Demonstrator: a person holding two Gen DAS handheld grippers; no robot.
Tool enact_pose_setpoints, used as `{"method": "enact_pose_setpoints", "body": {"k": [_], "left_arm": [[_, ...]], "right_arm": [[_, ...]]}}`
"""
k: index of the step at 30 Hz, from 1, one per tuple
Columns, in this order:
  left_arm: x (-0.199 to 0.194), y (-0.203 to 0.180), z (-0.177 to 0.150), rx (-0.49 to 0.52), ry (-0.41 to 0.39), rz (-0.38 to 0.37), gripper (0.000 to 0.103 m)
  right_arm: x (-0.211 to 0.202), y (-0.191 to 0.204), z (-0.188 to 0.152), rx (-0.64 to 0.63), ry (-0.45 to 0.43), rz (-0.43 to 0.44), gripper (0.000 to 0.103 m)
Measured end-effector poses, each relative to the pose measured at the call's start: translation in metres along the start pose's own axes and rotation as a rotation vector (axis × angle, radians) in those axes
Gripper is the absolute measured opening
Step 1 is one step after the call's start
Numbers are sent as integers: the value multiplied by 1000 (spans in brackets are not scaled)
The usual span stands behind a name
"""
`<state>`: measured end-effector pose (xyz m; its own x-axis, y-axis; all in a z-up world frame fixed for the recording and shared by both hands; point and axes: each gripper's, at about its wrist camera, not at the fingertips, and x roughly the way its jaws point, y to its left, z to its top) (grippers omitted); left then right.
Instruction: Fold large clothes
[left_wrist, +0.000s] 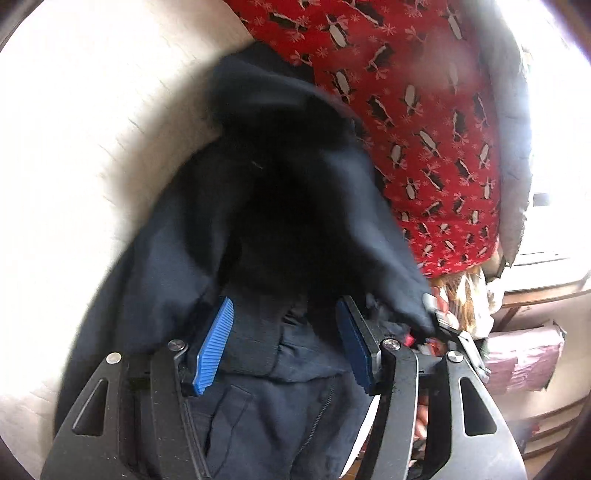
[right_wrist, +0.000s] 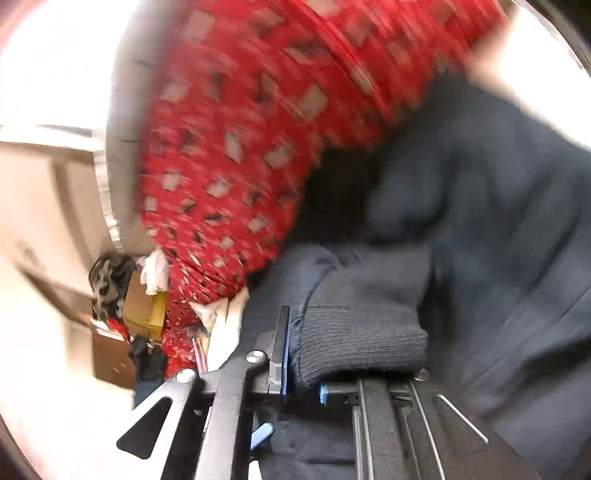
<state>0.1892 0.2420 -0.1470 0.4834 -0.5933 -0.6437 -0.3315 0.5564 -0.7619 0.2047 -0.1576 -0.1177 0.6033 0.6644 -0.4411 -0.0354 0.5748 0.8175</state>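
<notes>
On pale surface (left_wrist: 66, 155), beside red penguin-print fabric (left_wrist: 424, 122): navy zip jacket (left_wrist: 177, 236) bunched. Left gripper (left_wrist: 284, 339) jaws apart over it, gripping nothing. Right gripper (right_wrist: 295, 354) clamped on ribbed cuff (right_wrist: 362, 339).

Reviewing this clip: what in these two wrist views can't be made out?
- Right wrist view: the red patterned fabric is motion-blurred, so its print is unreadable.
- Right wrist view: the right gripper is shut on the ribbed cuff, which hides its far finger.
- Left wrist view: the navy jacket fills the frame; its outline is cut off.
- Left wrist view: glare washes out the surface beneath.
</notes>
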Motion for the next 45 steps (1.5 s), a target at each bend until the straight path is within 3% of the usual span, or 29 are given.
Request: {"method": "enact_pose_setpoints", "body": {"k": [3, 5, 8, 11, 12, 14, 16, 17, 18, 20, 21, 23, 25, 27, 28, 29, 30, 32, 35, 37, 38, 40, 42, 45], "left_arm": [[-1, 8, 1, -20, -2, 14, 57], [-1, 10, 0, -48, -6, 2, 57], [-5, -2, -5, -43, -28, -27, 57], [-5, -23, -5, -3, -40, -66, 58], [-1, -30, -3, 8, -35, -74, 69], [12, -37, 5, 5, -44, -56, 80], [31, -35, 19, -31, -31, 7, 80], [37, -31, 24, -55, -19, 24, 74], [38, -28, 27, -74, -23, 32, 60], [34, -31, 33, -57, -50, 64, 47], [30, -31, 34, -42, -68, 73, 42], [26, -26, 34, -18, -85, 131, 37], [29, -19, 37, -22, -63, 173, 36], [27, -16, 35, -23, -35, 167, 34], [24, -16, 31, -13, -26, 168, 34], [19, -20, 26, 11, -20, 168, 34], [10, -26, 18, 48, -17, 157, 32], [2, -38, 3, 109, -20, 140, 34], [14, -57, -19, 200, -8, 174, 51], [36, -57, -33, 248, 39, 269, 51], [41, -57, -40, 275, 40, 311, 50], [38, -67, -51, 349, 13, 372, 51], [34, -73, -60, 375, 36, 386, 51], [23, -67, -77, 387, 93, 394, 51]], "right_arm": [[-42, -1, 16, -34, -83, -22, 10], [-62, -20, 31, -8, -125, -93, 10], [-80, -62, 41, 82, -136, -183, 10], [-87, -84, 42, 129, -128, -178, 11], [-85, -84, 41, 124, -123, -176, 12], [-81, -80, 40, 110, -110, -175, 16], [-73, -76, 42, 114, -90, -189, 17], [-69, -74, 42, 117, -83, -187, 16], [-71, -69, 42, 109, -76, -165, 12], [-78, -50, 44, 71, -83, -70, 11], [-88, -37, 45, 38, -118, 10, 11], [-98, -26, 47, -8, -164, 58, 11], [-90, -34, 49, -34, -135, -43, 12], [-63, -63, 45, 3, 8, -202, 13], [-52, -78, 40, 25, 75, -299, 9], [-48, -88, 33, 40, 112, -315, 9], [-59, -87, 27, 50, 74, -274, 17], [-84, -68, 20, 19, -13, -280, 20], [-106, -46, 7, -75, -128, -227, 32], [-98, -42, 0, -109, -97, -250, 33], [-80, -50, -7, -110, -20, -309, 32], [-57, -68, -16, -66, 117, -378, 15], [-69, -69, -25, -46, 77, -368, 16], [-83, -67, -37, -26, 122, -383, 17]]}}
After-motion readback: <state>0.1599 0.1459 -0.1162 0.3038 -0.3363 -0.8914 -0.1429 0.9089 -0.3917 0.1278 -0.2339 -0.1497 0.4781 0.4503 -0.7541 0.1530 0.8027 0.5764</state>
